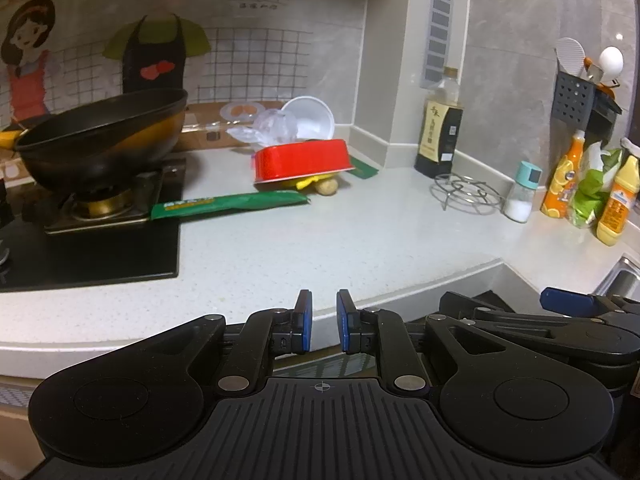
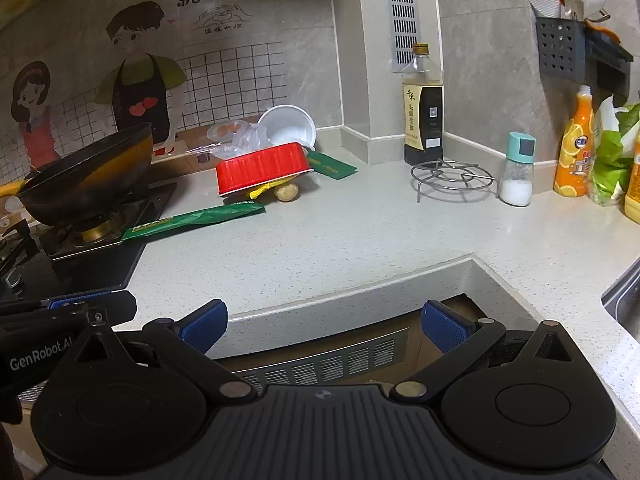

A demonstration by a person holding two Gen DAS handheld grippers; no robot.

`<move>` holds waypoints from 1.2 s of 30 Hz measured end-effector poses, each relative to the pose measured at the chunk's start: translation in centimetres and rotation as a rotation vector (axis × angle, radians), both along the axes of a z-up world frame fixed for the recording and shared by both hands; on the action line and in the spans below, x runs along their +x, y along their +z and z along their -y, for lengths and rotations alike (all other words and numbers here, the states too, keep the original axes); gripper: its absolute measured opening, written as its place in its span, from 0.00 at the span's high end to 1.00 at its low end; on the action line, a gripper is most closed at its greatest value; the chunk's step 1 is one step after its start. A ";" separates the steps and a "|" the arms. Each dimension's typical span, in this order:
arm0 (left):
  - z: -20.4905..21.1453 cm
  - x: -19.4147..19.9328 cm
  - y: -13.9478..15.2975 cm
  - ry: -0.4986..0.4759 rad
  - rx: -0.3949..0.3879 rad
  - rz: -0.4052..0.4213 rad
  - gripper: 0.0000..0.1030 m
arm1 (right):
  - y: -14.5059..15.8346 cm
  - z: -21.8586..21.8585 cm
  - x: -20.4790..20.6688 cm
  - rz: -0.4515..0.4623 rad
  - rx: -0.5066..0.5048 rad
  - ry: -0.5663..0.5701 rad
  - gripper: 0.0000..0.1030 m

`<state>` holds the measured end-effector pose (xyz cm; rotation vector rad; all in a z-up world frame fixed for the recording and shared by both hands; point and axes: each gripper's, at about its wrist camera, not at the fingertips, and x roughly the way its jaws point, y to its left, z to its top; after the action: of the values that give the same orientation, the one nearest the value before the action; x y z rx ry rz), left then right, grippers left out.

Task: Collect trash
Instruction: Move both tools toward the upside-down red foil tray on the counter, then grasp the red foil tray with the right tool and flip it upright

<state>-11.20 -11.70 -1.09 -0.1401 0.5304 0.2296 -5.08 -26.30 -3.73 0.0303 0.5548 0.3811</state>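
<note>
Trash lies at the back of the white counter (image 1: 320, 240). An overturned red bowl (image 1: 304, 158) (image 2: 262, 168) leans on a yellow wrapper (image 2: 266, 190) and a brown lump (image 2: 286, 192). Behind it are a white bowl (image 1: 310, 118) and crumpled clear plastic (image 1: 272, 126). A long green wrapper (image 1: 230, 204) (image 2: 192, 220) lies beside the stove, and a small green sachet (image 2: 332, 166) lies right of the red bowl. My left gripper (image 1: 324, 300) hovers at the counter's front edge, its jaws a narrow gap apart with nothing in them. My right gripper (image 2: 323, 312) stands wide open and empty beside it.
A black wok (image 1: 100, 132) sits on the gas stove (image 1: 92, 248) at left. A dark sauce bottle (image 1: 440, 128), wire trivet (image 1: 466, 194), salt shaker (image 1: 520, 192) and orange bottles (image 1: 560, 176) line the right wall. A sink's rim (image 2: 624, 300) shows at far right.
</note>
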 end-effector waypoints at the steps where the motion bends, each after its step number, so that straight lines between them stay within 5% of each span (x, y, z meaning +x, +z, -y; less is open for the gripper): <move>1: 0.0 0.0 0.0 0.000 -0.001 0.000 0.84 | 0.0 0.0 0.0 0.000 0.000 0.000 0.00; 17: -3.8 2.5 -0.2 0.017 -0.079 -0.013 0.84 | -0.6 -0.2 2.2 0.047 0.022 -0.001 0.00; 20: -6.3 4.2 -1.3 -0.028 -0.155 -0.040 0.83 | -1.6 -1.1 4.1 -0.052 0.013 0.023 0.00; 25: -10.5 8.2 -1.6 -0.139 -0.311 -0.052 0.83 | -1.4 -3.3 6.4 -0.095 0.024 -0.028 0.00; 30: -13.3 11.2 -0.8 -0.162 -0.192 -0.022 0.83 | 0.7 -7.1 9.3 -0.083 -0.038 -0.032 0.00; 36: -17.7 14.4 -1.0 -0.228 -0.192 -0.028 0.83 | 2.5 -12.2 12.5 -0.019 -0.147 -0.109 0.00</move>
<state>3.17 5.96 -2.10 -0.2612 0.5908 -0.0427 7.47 -14.08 -1.19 -0.0771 0.5956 0.2335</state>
